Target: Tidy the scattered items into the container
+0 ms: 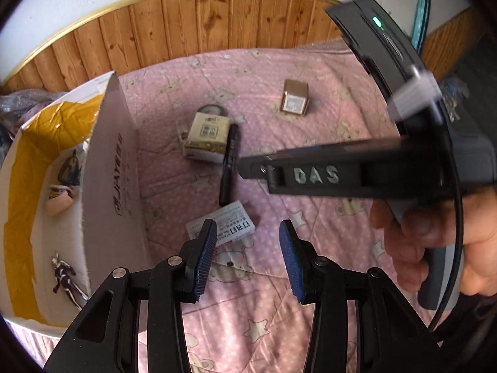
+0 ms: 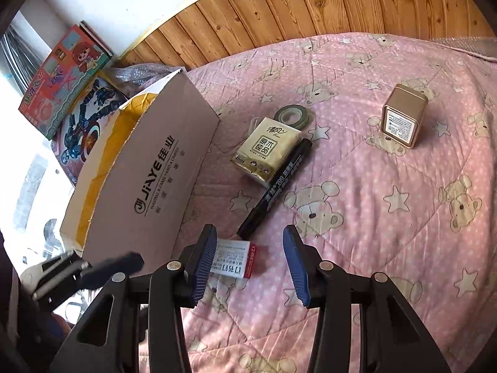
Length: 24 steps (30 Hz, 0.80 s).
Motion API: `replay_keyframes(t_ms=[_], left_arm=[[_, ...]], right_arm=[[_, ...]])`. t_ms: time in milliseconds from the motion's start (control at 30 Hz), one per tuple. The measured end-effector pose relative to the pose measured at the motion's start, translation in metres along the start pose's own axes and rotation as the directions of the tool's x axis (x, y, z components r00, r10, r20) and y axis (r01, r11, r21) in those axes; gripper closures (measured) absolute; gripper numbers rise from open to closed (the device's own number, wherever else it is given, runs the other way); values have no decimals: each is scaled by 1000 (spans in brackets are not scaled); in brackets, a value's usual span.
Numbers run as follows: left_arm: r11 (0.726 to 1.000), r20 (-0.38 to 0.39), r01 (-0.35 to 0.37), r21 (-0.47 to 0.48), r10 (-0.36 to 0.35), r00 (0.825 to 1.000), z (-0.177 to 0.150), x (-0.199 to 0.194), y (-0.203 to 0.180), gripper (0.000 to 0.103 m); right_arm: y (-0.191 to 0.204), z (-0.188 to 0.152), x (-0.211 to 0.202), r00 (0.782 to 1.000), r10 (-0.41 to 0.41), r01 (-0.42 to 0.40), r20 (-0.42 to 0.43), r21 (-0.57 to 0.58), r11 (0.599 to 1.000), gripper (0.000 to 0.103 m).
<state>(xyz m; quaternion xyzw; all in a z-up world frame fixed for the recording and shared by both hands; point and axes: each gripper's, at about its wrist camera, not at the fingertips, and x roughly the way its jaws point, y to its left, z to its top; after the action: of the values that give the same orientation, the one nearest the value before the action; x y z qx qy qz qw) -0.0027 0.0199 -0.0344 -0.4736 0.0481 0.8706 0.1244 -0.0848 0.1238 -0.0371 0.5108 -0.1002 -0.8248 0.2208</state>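
both jaws part open, empty; pink bear quilt (image 2: 388,205), wood-panelled wall (image 2: 310,6) behind.

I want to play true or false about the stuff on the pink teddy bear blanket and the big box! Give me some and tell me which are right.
1. The black marker lies beside the tissue pack. True.
2. The gold tin is inside the cardboard box. False: it stands alone on the blanket.
3. A toy figure already lies in the box. True.
4. The right gripper squeezes the marker. False: its jaws are open and empty.
5. The tape roll sits on top of the staple box. False: it lies behind the tissue pack.
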Motion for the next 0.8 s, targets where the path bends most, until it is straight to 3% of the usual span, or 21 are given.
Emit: replay_keyframes(t_ms=[100,267,367,467,600,667,733,800], left_arm=[[999,-22,-37,26,37,999,-4,18,-5,58],[998,5,-69,-1,69,998,-2,34,3,58],[997,-5,-69,-22,68,998,-1,49,8,58],[997,-34,-71,-35,70,997,-2,67,12,57],[996,-16,-69,-57,68,998,0,71,13,50],[996,-17,-61,-64,60,998,-1,68,15,50],[995,-3,-84,-63,84,996,-4,63,15,50],[991,9,-120,-54,121,993,-6,63,15,50]], right_arm=[[0,16,24,999,-30,30,-43,-14,999,56],[-15,34,68,985,-109,106,-132,-30,994,56],[-24,46,79,987,-88,85,-135,-23,996,56],[-23,52,85,984,-93,80,-149,-90,993,56],[-20,53,85,979,-106,81,-174,-141,987,60],[-21,54,85,981,-78,61,-179,-98,993,53],[-18,51,85,986,-48,35,-162,-80,996,36],[-9,45,87,989,-88,70,-123,-145,987,36]])
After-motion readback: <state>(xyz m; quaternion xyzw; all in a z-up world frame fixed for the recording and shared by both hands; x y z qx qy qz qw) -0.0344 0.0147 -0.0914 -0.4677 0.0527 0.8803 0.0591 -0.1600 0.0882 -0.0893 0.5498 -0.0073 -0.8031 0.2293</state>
